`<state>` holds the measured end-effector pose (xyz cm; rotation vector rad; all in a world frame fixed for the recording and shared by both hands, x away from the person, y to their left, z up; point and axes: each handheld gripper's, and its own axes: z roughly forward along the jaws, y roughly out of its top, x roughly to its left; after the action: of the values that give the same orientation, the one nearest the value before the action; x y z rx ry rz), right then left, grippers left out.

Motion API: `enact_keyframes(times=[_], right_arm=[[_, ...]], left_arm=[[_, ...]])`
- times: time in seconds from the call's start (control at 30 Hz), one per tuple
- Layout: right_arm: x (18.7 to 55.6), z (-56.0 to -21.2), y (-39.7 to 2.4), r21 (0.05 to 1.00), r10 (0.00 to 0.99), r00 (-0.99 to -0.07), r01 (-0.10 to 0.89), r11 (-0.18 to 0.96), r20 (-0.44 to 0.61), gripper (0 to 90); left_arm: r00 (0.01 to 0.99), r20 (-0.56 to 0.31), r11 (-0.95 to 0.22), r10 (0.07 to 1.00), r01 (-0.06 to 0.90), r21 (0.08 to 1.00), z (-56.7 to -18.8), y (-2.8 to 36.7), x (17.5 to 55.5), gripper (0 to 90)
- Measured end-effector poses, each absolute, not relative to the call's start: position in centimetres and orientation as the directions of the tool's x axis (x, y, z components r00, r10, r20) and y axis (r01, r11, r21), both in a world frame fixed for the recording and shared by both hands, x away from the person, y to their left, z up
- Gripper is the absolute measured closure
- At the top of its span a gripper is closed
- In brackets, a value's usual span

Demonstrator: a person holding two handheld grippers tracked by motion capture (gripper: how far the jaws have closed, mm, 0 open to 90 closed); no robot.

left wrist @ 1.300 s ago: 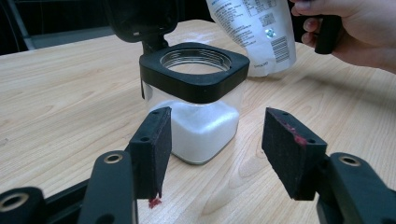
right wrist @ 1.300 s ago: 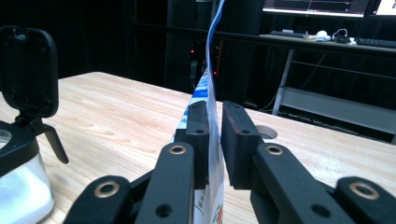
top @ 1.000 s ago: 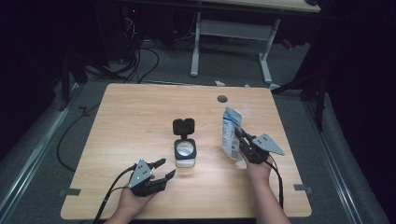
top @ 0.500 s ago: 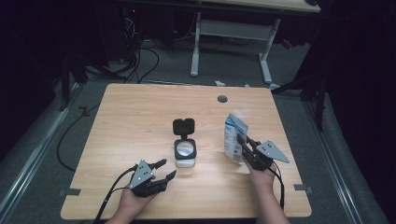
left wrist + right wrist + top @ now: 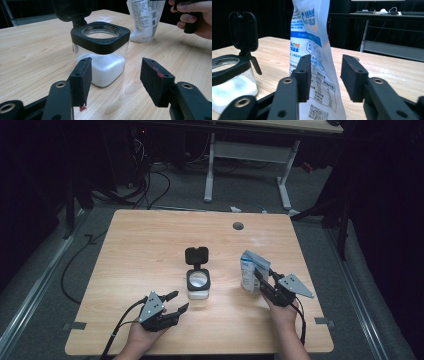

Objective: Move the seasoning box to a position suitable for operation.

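A square clear jar with white powder stands mid-table, its black flip lid up. My left gripper rests open just in front of it; in the left gripper view the jar stands a little beyond the spread pads of that gripper. A white and blue bag stands upright to the right of the jar. My right gripper has just been opening its jaws. The bag stands between them, and this gripper has its right pad clear of the bag.
A round cable hole sits near the table's far edge. The wooden tabletop lies bare to the left and behind the jar. Cables and another table's white legs are on the floor beyond.
The bag came down from a tilted, held pose and now stands upright on the table. The right jaws opened off it. The left gripper and the jar kept still.
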<state>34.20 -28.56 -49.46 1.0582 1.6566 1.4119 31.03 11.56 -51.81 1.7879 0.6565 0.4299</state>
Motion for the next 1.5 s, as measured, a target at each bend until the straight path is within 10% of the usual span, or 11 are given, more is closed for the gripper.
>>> enact_keyframes(times=[0.4, 1.5], right_arm=[[32.7, -49.5, -28.9, 0.980, 0.913, -0.407, 0.184, 0.073, 0.009, 41.4], [26.5, -51.9, -26.9, 0.952, 0.898, -0.437, 0.293, 0.090, 0.049, 44.5]], left_arm=[[0.770, -0.025, -0.235, 0.637, 0.225, 0.946, -52.0, 11.7, 31.2, 42.7], [0.726, -0.052, -0.221, 0.685, 0.276, 0.935, -52.3, 12.7, 31.8, 41.4]])
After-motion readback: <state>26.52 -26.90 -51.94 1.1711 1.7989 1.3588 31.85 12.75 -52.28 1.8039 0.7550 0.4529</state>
